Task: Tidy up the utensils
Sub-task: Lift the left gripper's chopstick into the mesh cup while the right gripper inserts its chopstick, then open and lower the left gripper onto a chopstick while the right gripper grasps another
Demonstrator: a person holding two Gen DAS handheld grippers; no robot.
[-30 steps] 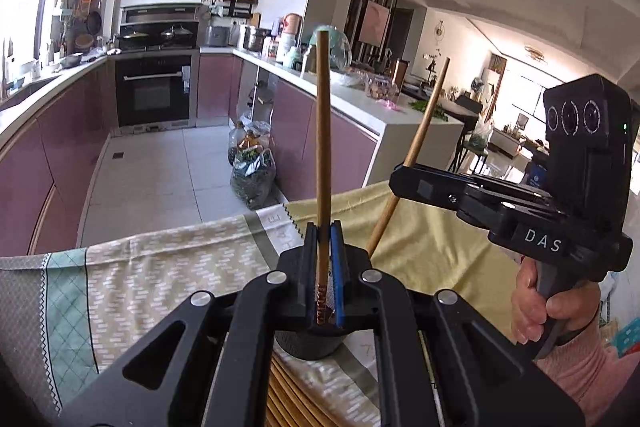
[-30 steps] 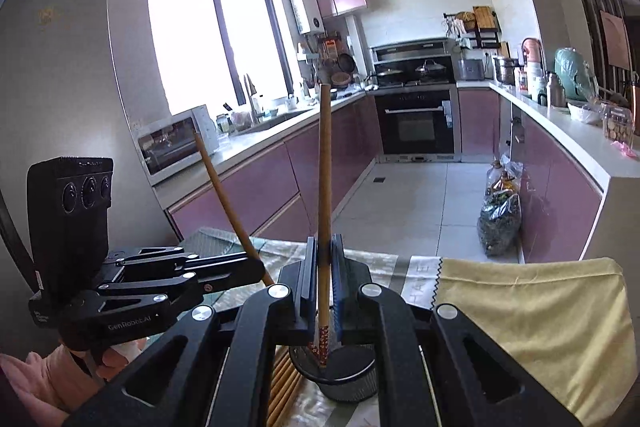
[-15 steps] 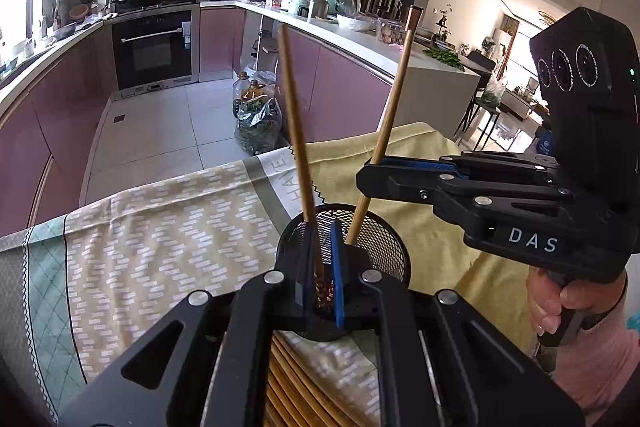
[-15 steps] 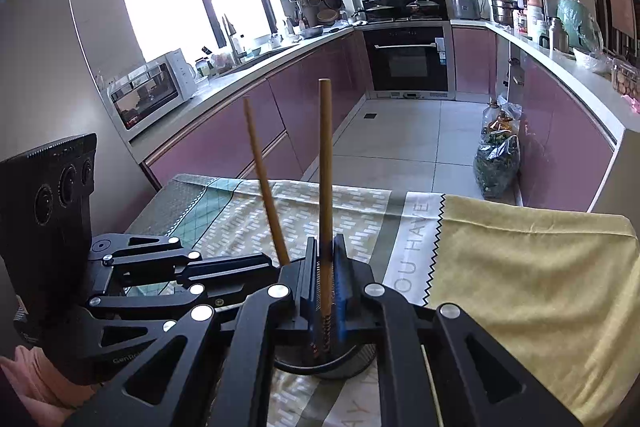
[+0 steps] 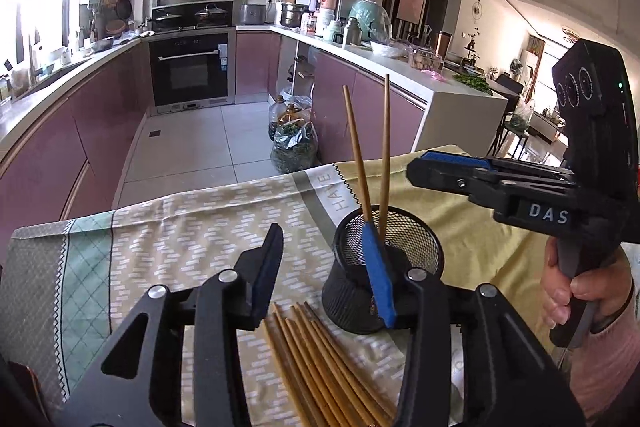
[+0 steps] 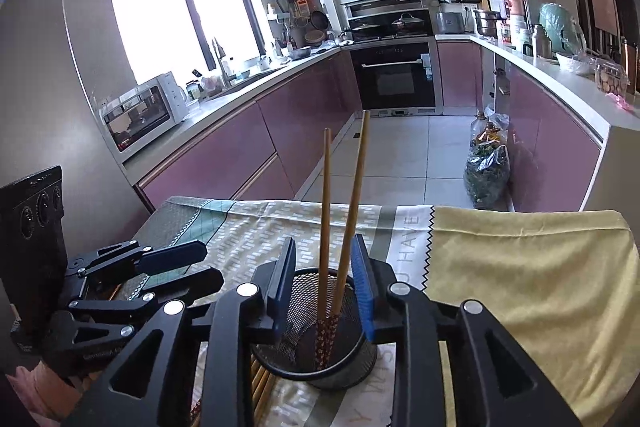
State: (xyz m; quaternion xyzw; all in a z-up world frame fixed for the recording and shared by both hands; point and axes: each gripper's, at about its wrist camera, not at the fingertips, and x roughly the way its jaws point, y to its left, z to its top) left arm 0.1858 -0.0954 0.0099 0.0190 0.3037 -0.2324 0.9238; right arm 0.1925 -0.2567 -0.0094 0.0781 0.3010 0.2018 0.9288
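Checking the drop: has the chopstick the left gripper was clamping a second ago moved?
Yes. That chopstick has gone down into the mesh cup on the tablecloth; left gripper jaws now spread.

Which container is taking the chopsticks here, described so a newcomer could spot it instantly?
On the table's patterned cloth, near where it meets the yellow cloth, stands a black wire-mesh cup. Two chopsticks lean upright inside it, while the other chopsticks lie flat beside its base.
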